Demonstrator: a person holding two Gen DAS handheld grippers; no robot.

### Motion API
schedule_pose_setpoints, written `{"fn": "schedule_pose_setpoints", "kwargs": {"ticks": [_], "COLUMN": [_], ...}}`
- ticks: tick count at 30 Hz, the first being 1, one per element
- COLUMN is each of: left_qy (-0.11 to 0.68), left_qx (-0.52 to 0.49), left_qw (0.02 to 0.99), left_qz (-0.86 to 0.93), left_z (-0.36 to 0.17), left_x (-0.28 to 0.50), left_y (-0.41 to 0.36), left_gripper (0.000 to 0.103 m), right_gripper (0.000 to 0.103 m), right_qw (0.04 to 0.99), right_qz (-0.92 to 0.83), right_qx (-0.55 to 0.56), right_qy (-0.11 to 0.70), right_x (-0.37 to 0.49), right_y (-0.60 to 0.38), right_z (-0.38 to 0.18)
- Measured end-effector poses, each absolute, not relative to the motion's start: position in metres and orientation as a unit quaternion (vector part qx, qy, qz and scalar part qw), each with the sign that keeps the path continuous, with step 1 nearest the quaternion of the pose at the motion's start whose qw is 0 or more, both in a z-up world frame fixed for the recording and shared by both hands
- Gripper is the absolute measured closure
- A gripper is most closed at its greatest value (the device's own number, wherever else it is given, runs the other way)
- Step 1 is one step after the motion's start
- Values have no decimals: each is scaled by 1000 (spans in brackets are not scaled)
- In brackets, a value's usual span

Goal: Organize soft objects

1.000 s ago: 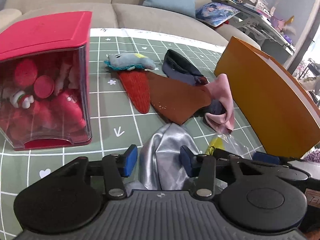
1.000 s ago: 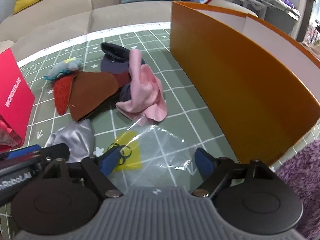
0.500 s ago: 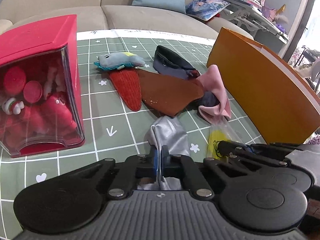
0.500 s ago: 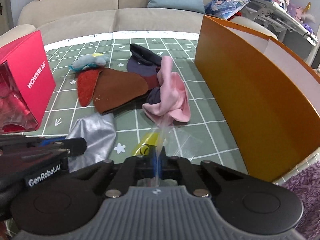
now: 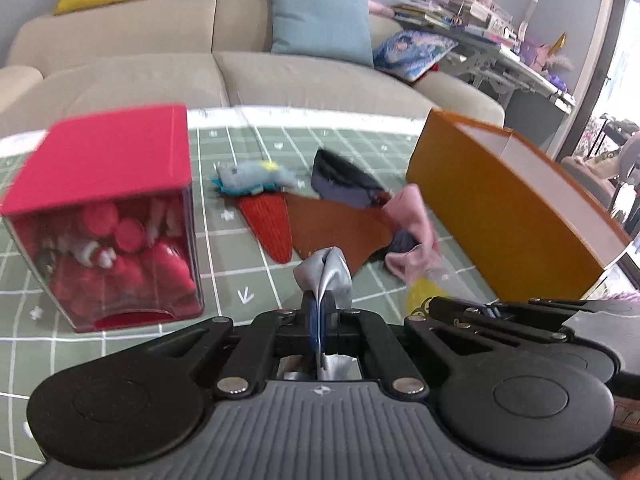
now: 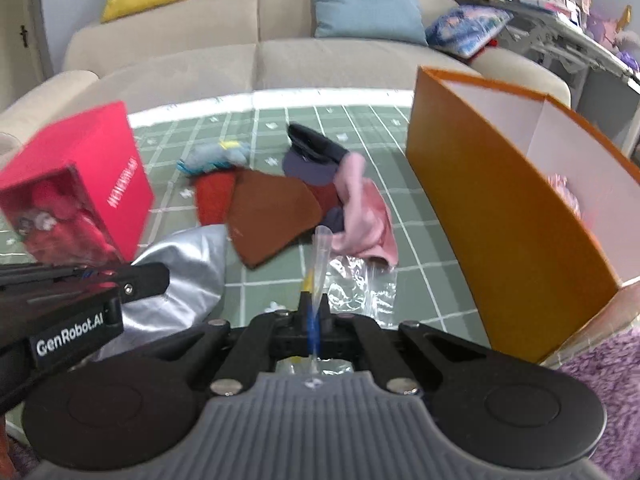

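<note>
My left gripper (image 5: 319, 312) is shut on a silver-grey cloth (image 5: 326, 276), lifted off the green grid mat; the cloth also shows in the right wrist view (image 6: 188, 268). My right gripper (image 6: 314, 312) is shut on a clear plastic bag (image 6: 360, 284) with a yellow item inside. On the mat lie a brown cloth (image 6: 272, 212), a red knitted piece (image 5: 268, 220), a pink cloth (image 6: 364, 216), a dark navy cap (image 6: 312, 152) and a small blue-grey plush (image 5: 252, 176). An open orange box (image 6: 500, 208) stands at the right.
A red-lidded clear box (image 5: 108, 216) full of red toys stands at the left. A beige sofa (image 5: 240, 76) with cushions is behind the mat. A purple rug (image 6: 600, 360) lies at the right front. A cluttered desk (image 5: 500, 48) is at the far right.
Both grippers went from open to shut, the left on the silver cloth, the right on the plastic bag. Both have since risen, lifting cloth and bag from the mat.
</note>
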State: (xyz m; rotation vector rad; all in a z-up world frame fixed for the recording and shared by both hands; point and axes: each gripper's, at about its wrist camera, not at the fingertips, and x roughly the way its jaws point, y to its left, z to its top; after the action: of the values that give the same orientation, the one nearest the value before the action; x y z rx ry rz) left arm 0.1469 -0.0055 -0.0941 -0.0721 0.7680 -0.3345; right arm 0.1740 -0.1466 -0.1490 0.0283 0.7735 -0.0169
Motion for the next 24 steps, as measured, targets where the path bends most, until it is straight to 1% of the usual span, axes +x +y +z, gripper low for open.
{"fn": "schedule_pose_setpoints", "kwargs": {"ticks": [13,21,24], "left_qy": [317,279,268], "left_qx": [-48,-54,-55], "left_qw": [932,939,937], "left_qz": [-167,-194,-216], "left_z": [-34,11,27], "left_x": [117,120,126], "left_y": [-9,-36,-55], "left_gripper": [102,102,102], "right_gripper": [103,103,103], "right_qw": [955,970,970], "right_qz": [16,14,7], "right_qx": [25,28,38], "right_qy": [295,243,239], "right_x": [132,112,114], "right_y": [-158,-192,-214], "right_z": [-87,-40,-28]}}
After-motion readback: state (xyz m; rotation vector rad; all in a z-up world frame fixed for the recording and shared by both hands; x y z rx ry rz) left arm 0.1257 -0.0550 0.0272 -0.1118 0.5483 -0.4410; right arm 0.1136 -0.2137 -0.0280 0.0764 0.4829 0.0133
